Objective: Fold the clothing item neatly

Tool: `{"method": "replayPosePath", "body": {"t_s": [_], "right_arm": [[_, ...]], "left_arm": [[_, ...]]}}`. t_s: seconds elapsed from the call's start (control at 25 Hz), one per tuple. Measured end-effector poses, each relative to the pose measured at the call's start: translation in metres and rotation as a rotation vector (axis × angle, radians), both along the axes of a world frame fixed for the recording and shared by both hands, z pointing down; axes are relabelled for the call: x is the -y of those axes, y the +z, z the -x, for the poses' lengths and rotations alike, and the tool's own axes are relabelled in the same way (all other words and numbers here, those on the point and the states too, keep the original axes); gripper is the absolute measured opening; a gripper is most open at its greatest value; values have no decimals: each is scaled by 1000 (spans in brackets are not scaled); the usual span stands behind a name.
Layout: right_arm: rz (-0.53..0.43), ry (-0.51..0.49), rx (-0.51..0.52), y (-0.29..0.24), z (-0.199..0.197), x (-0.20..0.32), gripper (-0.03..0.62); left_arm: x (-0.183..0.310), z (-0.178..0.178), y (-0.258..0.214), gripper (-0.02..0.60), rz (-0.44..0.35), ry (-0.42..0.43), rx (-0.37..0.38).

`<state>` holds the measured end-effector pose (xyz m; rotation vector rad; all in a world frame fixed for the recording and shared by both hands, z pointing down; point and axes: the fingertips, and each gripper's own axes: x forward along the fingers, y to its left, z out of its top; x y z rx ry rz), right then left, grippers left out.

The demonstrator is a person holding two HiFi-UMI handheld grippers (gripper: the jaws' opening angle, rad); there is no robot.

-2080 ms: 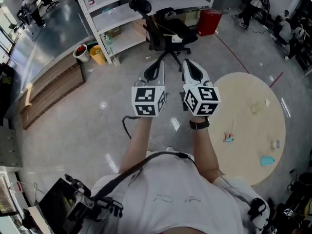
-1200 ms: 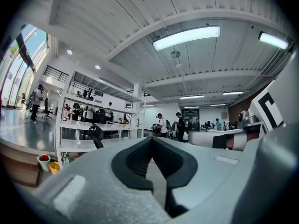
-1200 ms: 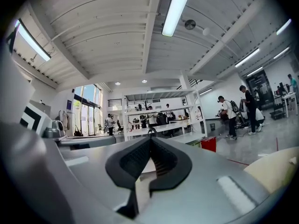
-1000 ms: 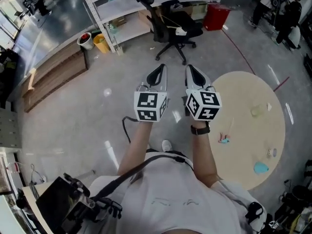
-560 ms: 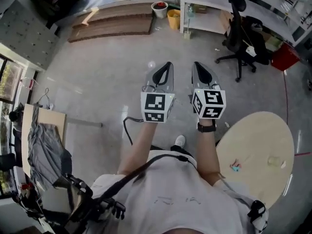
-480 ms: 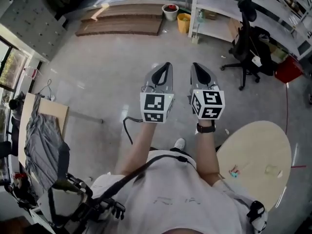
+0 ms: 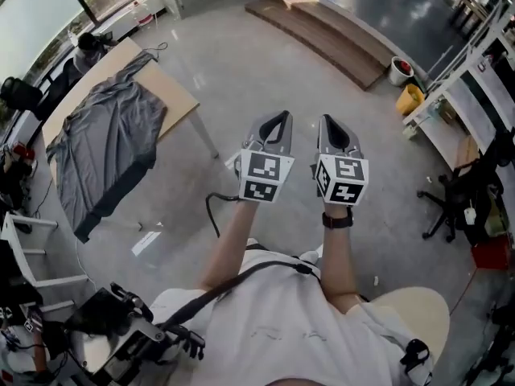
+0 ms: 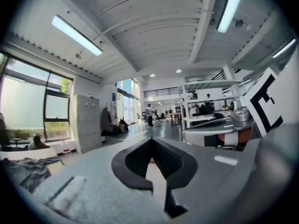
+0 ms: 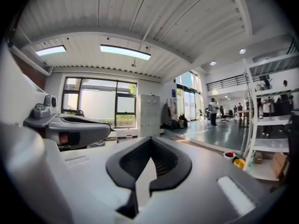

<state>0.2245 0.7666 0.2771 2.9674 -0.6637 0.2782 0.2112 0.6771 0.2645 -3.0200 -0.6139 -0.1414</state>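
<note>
A crumpled dark grey garment [image 7: 105,147] lies spread over a light wooden table [image 7: 181,95] at the upper left of the head view, one end hanging off the near edge. My left gripper [image 7: 278,119] and right gripper [image 7: 328,123] are held side by side at arm's length over bare floor, well to the right of the table. Both are shut with nothing between the jaws. The left gripper view shows its tips [image 8: 152,140] meeting, the garment [image 8: 25,171] low at the left and the other gripper [image 8: 219,129] at the right. The right gripper's tips [image 9: 150,140] also meet.
Long wooden steps [image 7: 322,26] lie on the floor ahead. A yellow bucket [image 7: 409,99], white shelving [image 7: 475,95] and a black office chair [image 7: 459,199] stand at the right. A round table's edge [image 7: 418,312] shows at the lower right. Grey lockers [image 8: 87,120] stand by the windows.
The whole view has swung round: the garment table has come in at the upper left, and the chair and round table have slid to the right edge. Both grippers stay shut, side by side.
</note>
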Motion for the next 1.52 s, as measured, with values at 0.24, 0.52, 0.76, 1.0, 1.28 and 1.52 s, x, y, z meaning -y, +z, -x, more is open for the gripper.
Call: {"method": "replayPosePath", "body": {"t_s": [0.24,0.52,0.76,1.0,1.28,1.52], "right_arm": [[-23,-297,-13,-2,9,207,-5],[-12,-664,3,16,64,392,0],[-29,-922,13,37,107,480,1],[-83,-1063,42,20,95,539,2],[-65,-1077,118,42,46,572,2],[-27,-1063,146,64,20,615,2]], "left_arm": [[213,35,6,0,64,-366,-13],[384,118,29,0,147,-714,-1],[449,157,44,2,136,-906,-22],[495,155,27,2,92,-1050,-11],[524,134,43,2,94,-1102,44],[571,113,70,2,128,-1079,78]]}}
